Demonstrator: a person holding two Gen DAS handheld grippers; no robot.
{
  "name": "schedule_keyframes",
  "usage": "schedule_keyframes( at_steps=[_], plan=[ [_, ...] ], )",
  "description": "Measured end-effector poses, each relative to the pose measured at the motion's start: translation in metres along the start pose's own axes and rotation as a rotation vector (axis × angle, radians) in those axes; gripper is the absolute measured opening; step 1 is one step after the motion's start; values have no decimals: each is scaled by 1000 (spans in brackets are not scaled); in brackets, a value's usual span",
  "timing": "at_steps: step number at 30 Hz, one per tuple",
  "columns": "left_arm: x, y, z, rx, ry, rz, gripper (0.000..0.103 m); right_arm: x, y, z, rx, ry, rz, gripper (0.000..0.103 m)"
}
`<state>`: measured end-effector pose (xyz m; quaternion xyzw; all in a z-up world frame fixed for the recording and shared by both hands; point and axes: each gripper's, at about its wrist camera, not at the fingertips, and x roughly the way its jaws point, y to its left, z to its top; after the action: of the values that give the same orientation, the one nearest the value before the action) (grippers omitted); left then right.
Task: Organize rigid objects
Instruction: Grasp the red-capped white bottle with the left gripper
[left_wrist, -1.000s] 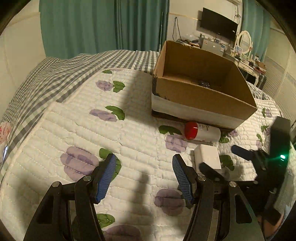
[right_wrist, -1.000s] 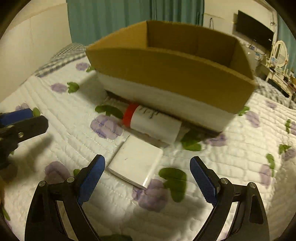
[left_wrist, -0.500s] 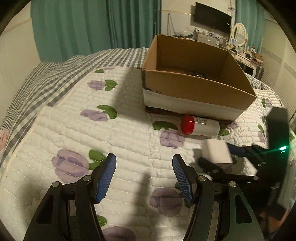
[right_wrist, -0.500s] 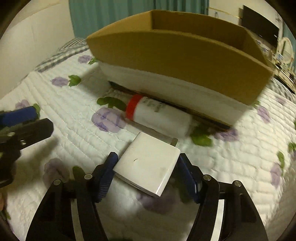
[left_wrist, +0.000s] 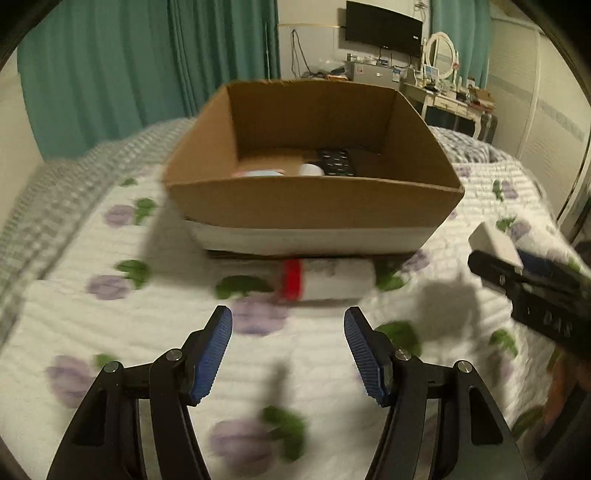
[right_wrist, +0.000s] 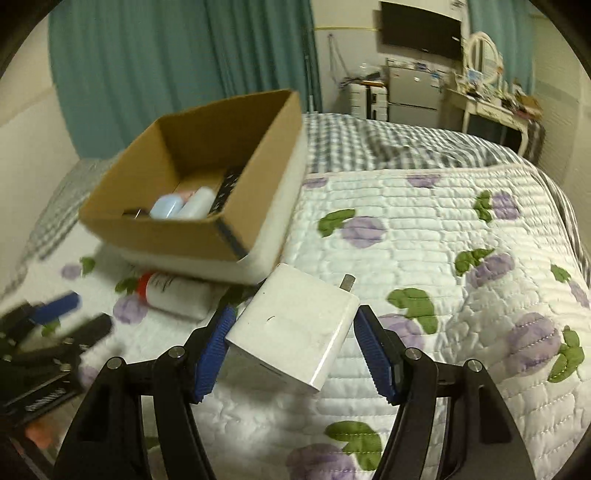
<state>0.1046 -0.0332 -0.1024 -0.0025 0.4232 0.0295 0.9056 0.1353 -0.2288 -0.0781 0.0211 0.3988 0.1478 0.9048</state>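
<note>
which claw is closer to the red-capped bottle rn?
Left. The left claw is open, just short of the red-capped bottle. The right claw is lifted off to the side, holding the white charger.

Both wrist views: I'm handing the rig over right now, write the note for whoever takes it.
Right gripper: shut on the white square plug-in charger, held above the quilt.
Left gripper: open, empty, pointed at the white bottle with the red cap, which lies on the floral quilted bedspread against the front of the brown cardboard box.
Done: box already holds a pale blue item, a white bottle and a dark patterned piece.
Left: drop the charger in the box, then pick up the red-capped bottle.
</note>
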Motion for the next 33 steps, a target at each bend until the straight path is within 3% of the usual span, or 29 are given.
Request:
schedule_keyframes(
  at_steps=[7, 12, 17, 25, 27, 29, 33],
  plan=[
    [39, -31, 11, 20, 3, -31, 66, 20, -6, 0, 14, 50, 17, 66],
    [58, -33, 13, -6, 1, 12, 66, 25, -12, 1, 46, 69, 24, 66],
    [73, -34, 17, 14, 7, 94, 80, 28, -6, 0, 38, 81, 34, 66],
    [86, -28, 22, 21, 13, 93, 85, 32, -8, -3, 64, 106, 36, 66],
    [103, -22, 24, -27, 79, 63, 85, 33, -7, -4, 60, 109, 34, 66],
    [107, -10, 29, -92, 64, 35, 85, 33, -6, -4, 56, 111, 33, 66],
    [105, -7, 31, -97, 36, 21, 85, 35, -5, -4, 54, 114, 32, 66]
  ],
)
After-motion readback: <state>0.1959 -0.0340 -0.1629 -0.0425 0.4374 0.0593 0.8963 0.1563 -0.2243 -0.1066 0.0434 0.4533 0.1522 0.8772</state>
